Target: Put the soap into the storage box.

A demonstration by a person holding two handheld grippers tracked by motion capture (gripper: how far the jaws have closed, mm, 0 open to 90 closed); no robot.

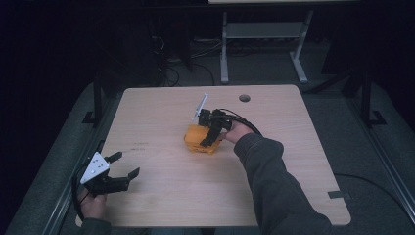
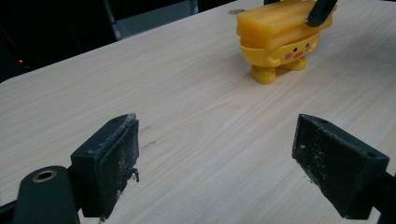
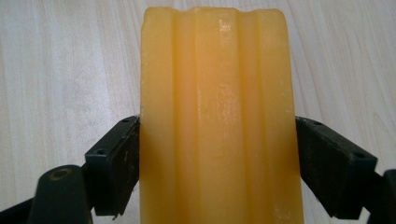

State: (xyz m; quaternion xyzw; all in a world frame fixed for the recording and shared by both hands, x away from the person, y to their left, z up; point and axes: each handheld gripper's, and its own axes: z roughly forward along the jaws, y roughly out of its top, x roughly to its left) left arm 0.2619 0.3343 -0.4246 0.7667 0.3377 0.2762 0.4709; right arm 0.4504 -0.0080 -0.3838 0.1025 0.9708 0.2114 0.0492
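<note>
A yellow toy figure (image 2: 275, 56) with pink cheeks and small feet stands near the middle of the table. Its upper part is a ridged yellow-orange block (image 3: 217, 93). From above I see the toy (image 1: 195, 141) under my right gripper (image 1: 211, 134). In the right gripper view that gripper (image 3: 217, 158) has a jaw pressed against each side of the block. One of its fingers (image 2: 320, 11) rests on the block's far end in the left gripper view. My left gripper (image 1: 126, 164) hovers open at the front left, its jaws (image 2: 215, 158) spread wide over bare wood, well short of the toy.
The wooden table (image 1: 274, 161) has a round cable hole (image 1: 244, 98) at the back and a dark notch (image 1: 339, 194) on its right edge. Metal desk legs (image 1: 224, 49) and cables lie on the floor behind. The surroundings are dark.
</note>
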